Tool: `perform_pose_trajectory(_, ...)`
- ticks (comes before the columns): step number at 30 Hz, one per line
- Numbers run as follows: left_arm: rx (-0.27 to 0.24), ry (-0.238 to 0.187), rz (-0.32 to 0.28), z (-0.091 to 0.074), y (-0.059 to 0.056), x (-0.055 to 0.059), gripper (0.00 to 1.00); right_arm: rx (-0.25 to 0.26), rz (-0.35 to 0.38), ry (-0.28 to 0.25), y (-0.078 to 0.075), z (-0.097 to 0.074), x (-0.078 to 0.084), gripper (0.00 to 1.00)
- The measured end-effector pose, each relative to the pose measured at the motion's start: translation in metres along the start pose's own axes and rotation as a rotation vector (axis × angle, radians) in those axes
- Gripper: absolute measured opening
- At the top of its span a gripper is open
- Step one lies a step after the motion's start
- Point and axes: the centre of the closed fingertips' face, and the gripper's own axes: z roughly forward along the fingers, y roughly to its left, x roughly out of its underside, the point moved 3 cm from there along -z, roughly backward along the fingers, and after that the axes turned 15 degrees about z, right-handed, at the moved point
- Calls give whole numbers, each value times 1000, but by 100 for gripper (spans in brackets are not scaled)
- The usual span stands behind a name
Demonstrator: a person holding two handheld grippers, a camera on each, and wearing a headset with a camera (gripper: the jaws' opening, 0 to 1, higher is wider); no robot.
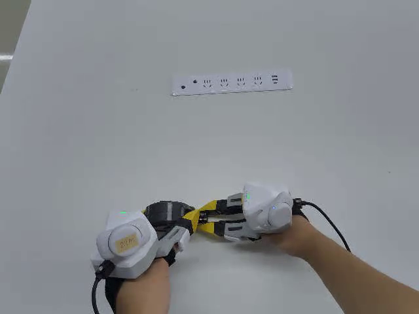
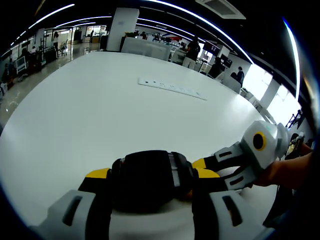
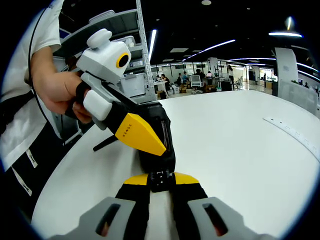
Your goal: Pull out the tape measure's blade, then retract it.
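left gripper [image 2: 150, 174] is clamped tight on the black tape measure [image 1: 165, 212], low on the white table [image 1: 196, 144] just in front of the person. right gripper [image 3: 161, 178] comes in nose to nose, yellow jaws pinched together on the small tab [image 3: 160, 184] at the case's mouth.

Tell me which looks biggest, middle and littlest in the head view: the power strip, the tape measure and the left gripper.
1. left gripper: looks bulkiest, though it is also nearest the camera.
2. power strip: longest, but thin.
3. tape measure: smallest, and partly hidden between the jaws.
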Motion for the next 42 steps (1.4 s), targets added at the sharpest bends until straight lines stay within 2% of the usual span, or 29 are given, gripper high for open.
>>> perform_pose_trajectory(6, 17, 6, 3, 0, 0, 0, 64, 6, 22, 4, 1, 0, 0, 18)
perform_pose_trajectory(8, 24, 7, 66, 0, -1, -1, 64, 9, 21, 3, 1, 0, 0, 20)
perform_pose_trajectory(10, 29, 10, 88, -1, -3, -1, 64, 8, 31, 0, 1, 0, 0, 24)
perform_pose_trajectory(13, 44, -9, 70, 0, -4, -5, 69, 9, 34, -9, 3, 0, -2, 33)
perform_pose_trajectory(15, 48, -10, 106, 1, -4, -6, 73, 9, 35, -11, 3, 1, -2, 34)
perform_pose_trajectory(17, 62, -19, 120, 1, -6, -8, 77, 13, 39, -14, 3, 1, -3, 39)
perform_pose_trajectory(22, 64, -13, 141, 2, -5, -5, 86, 20, 46, -22, 1, 1, -6, 45)
perform_pose_trajectory(27, 66, -16, 151, 2, -6, -6, 88, 25, 50, -27, -1, 2, -7, 49)
perform_pose_trajectory(34, 87, -29, 174, 1, -8, -10, 87, 34, 53, -25, 0, -1, -6, 48)
perform_pose_trajectory(38, 105, -28, 251, -1, -6, -8, 87, 53, 59, -34, 2, -6, -5, 48)
perform_pose_trajectory(41, 131, -36, 253, -3, -4, -6, 88, 74, 75, -50, 3, -10, -3, 48)
perform_pose_trajectory(42, 140, -37, 272, -3, -4, -6, 89, 83, 90, -57, 4, -12, -3, 48)
